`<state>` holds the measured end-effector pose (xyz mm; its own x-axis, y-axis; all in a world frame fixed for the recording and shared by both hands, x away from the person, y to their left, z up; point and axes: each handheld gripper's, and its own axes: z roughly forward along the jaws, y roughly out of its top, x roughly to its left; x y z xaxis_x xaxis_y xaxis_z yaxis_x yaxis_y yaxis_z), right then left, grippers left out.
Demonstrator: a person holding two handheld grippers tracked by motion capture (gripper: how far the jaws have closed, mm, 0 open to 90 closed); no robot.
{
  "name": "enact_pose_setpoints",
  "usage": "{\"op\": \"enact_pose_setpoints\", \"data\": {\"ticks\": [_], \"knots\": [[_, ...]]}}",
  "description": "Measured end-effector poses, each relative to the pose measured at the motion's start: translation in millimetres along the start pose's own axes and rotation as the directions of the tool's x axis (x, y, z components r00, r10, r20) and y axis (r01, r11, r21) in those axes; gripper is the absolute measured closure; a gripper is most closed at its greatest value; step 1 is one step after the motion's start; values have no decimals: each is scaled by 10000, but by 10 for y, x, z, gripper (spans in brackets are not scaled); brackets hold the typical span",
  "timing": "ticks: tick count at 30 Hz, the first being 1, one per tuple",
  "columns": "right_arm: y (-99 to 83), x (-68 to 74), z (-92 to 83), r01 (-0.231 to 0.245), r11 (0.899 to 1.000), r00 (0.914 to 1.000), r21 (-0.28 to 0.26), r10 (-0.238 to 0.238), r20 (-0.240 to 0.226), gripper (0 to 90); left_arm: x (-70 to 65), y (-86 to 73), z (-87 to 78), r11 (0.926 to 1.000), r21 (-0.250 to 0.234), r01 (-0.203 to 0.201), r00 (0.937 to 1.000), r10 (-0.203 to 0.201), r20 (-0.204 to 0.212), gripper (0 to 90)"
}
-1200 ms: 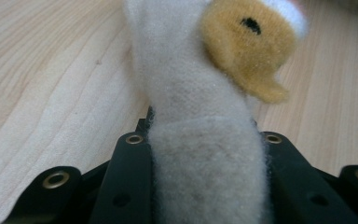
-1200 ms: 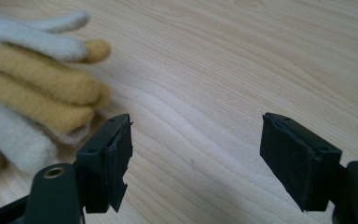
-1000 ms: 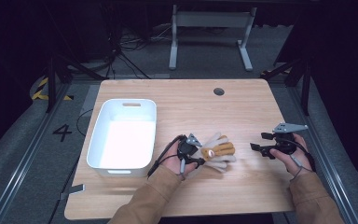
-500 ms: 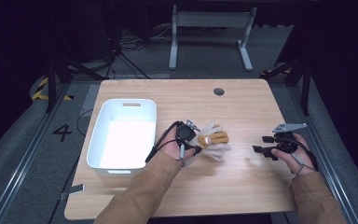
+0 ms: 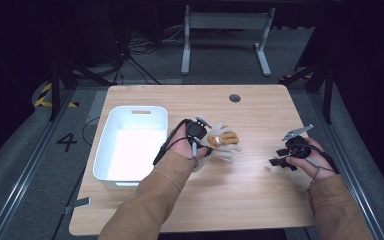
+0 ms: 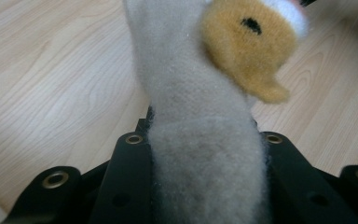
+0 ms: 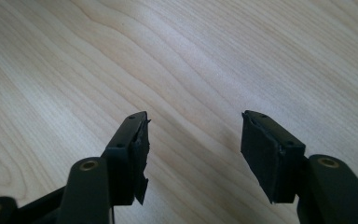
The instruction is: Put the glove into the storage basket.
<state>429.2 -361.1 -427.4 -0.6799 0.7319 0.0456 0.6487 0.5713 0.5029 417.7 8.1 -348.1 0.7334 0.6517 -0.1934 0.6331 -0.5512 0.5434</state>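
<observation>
A plush toy [image 5: 224,142], pale grey with an orange-brown patch, hangs just above the table by the bin's right side. My left gripper [image 5: 205,142] is shut on it. In the left gripper view the toy's grey body [image 6: 200,107] is squeezed between both black jaws of that gripper [image 6: 200,154], and the orange patch [image 6: 247,46] sits above. My right gripper [image 5: 276,162] rests low over the table's right side, apart from the toy. Its jaws [image 7: 193,140] have just been closing, stand open, and have only bare wood between them.
A white plastic bin [image 5: 130,111] stands at the left of the wooden table [image 5: 240,200], close to my left hand. A round cable hole [image 5: 234,98] sits near the far edge. Dark floor and a desk frame lie beyond.
My left hand has risen with the plush toy and drifted a little toward the bin. The right gripper stayed in place while its jaws narrowed.
</observation>
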Motion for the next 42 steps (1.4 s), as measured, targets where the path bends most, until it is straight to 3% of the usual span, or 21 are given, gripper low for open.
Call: {"op": "enact_pose_setpoints", "data": {"ticks": [1,4,9,13,18,23,27,33,42], "knots": [[41,-5,6,44,10000,10000,4,-44,-8,421,20,23,-41,9999,101,80,9997,-78,-237,697],[95,-7,10,123,9999,9999,11,-123,5,421,48,56,-91,9988,248,413,9984,-403,-394,698],[144,0,-13,238,9997,9996,-111,-236,130,422,92,139,-152,9973,389,625,9955,-595,-735,697],[136,-10,-41,118,9997,9999,-230,-116,87,421,142,203,-167,9971,358,679,9942,-646,-865,695],[111,-21,-31,65,9998,10000,-176,-66,-8,419,226,242,-184,9939,317,1052,9907,-1020,-897,694],[117,-18,-54,26,9997,10000,-224,-27,-81,419,350,276,-244,9883,358,1484,9812,-1426,-1301,694],[102,-26,-73,-34,9997,9999,-236,32,-97,411,410,295,-300,9876,124,1567,9785,-1535,-1377,694],[88,-6,-47,-256,9994,9990,-218,247,-378,399,466,290,-389,9808,64,1947,9692,-1914,-1552,694],[55,-30,-42,-373,9992,9990,-169,369,-235,386,500,272,-548,9751,-249,2205,9588,-2213,-1782,694]]}}
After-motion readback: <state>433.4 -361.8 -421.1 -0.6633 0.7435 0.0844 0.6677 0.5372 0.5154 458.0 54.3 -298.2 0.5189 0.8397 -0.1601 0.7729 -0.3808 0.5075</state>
